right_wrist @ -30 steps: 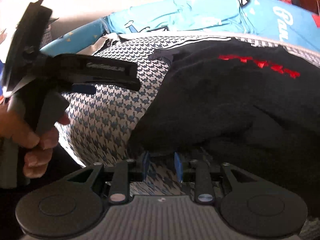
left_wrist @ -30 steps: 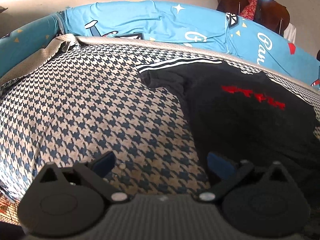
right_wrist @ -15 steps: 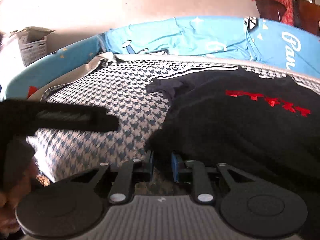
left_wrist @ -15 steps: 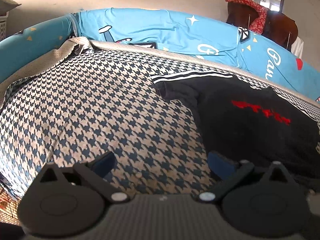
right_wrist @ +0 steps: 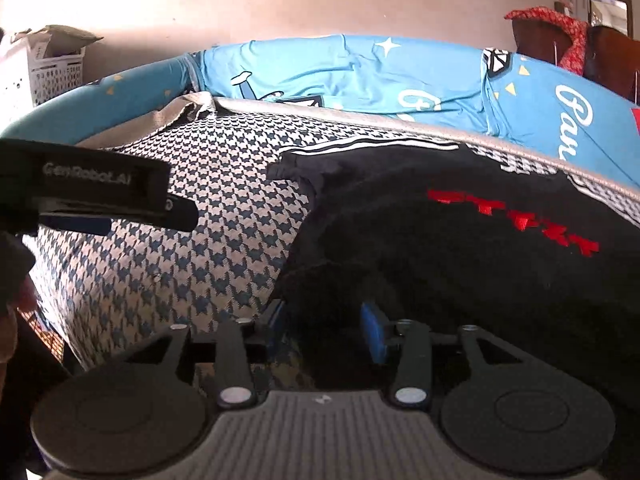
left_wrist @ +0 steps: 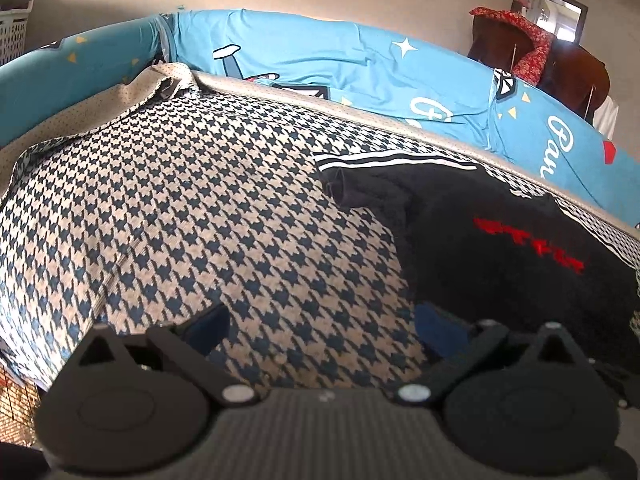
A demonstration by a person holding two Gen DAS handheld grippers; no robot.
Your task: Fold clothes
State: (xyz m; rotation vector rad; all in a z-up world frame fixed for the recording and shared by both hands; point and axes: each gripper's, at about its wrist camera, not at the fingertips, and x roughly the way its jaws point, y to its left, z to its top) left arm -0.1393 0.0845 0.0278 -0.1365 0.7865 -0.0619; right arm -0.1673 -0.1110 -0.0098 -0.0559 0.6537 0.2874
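Left wrist view: the left gripper (left_wrist: 320,322) hangs low over the houndstooth cover (left_wrist: 192,216), its fingers spread wide with only bare cover between them. The black shirt (left_wrist: 500,248) lies to the right, spread flat with its red lettering (left_wrist: 528,246) up and a striped sleeve (left_wrist: 384,162) bunched at the far left corner. No fold shows in it, so the folding looks barely begun. Beyond it a blue printed sheet (left_wrist: 360,64) runs along the far edge, and a white basket (left_wrist: 14,34) peeks in at the far left — what it holds cannot be told here.

Right wrist view: the right gripper (right_wrist: 326,330) sits at the shirt's near left hem. Its jaws have just been opening and now stand partly apart, with dark cloth lying between the blue pads (right_wrist: 374,334); they do not seem to press on it. The left gripper's body crosses the left edge. The basket, far left, shows some crumpled pale thing at its top — unidentifiable. Sleeves and body are all left to fold.
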